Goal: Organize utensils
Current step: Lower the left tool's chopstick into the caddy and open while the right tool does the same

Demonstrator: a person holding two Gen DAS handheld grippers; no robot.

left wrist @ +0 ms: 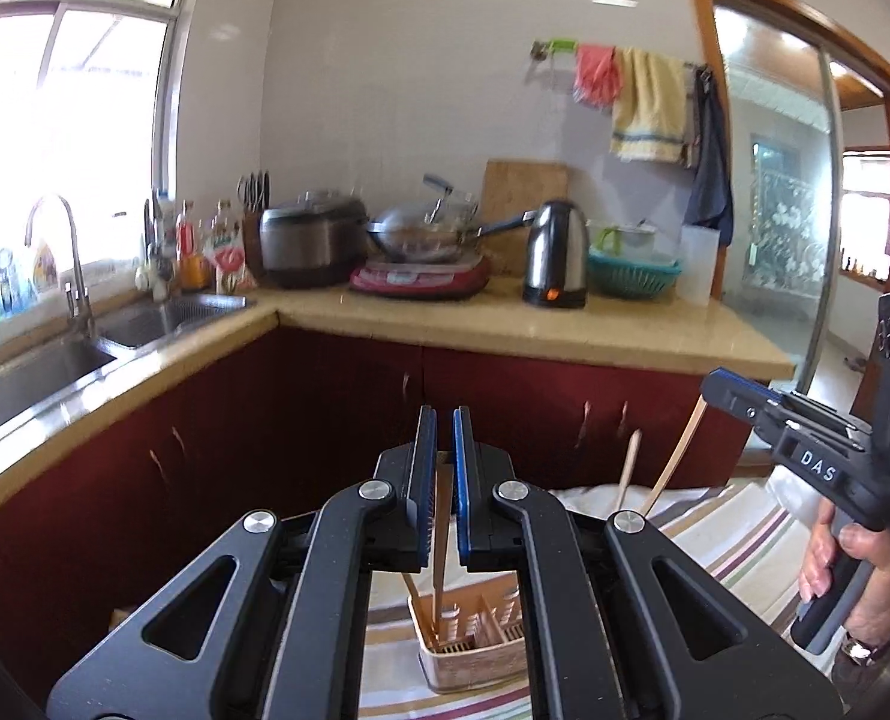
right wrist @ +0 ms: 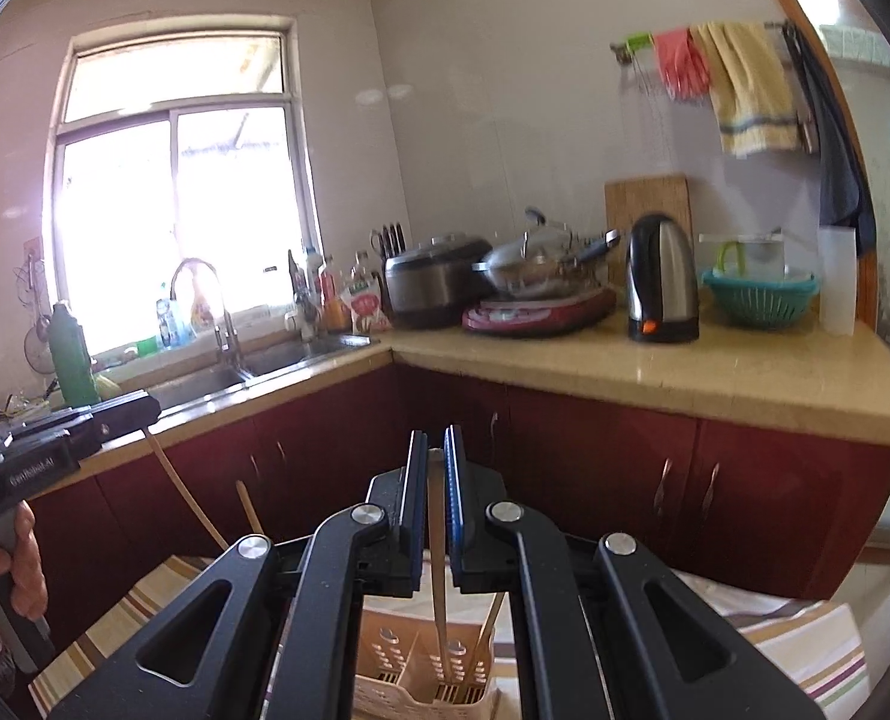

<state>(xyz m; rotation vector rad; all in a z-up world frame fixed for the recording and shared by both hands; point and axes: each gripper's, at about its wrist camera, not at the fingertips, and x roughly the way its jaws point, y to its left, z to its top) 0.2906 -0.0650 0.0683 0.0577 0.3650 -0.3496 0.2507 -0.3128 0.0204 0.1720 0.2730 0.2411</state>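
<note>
Both claws are clenched on one slim wooden chopstick each: left gripper (left wrist: 440,480) holds its chopstick (left wrist: 442,546) with the tip in the beige slotted plastic utensil holder (left wrist: 469,642) at 6 o'clock, right gripper (right wrist: 436,498) holds its chopstick (right wrist: 439,576) the same way. I'd keep both sticks vertical over one compartment, lower straight, and release only once the tips bottom out, so neither kicks the sticks already standing there.

The left gripper (left wrist: 440,480) hides the upper wall of the utensil holder (left wrist: 475,657), and its blue pads cover part of the chopstick (left wrist: 442,552) between them. In the right wrist view the holder's base is cut off by the bottom edge. The bottles (left wrist: 205,246) by the sink are too blurred to identify.
</note>
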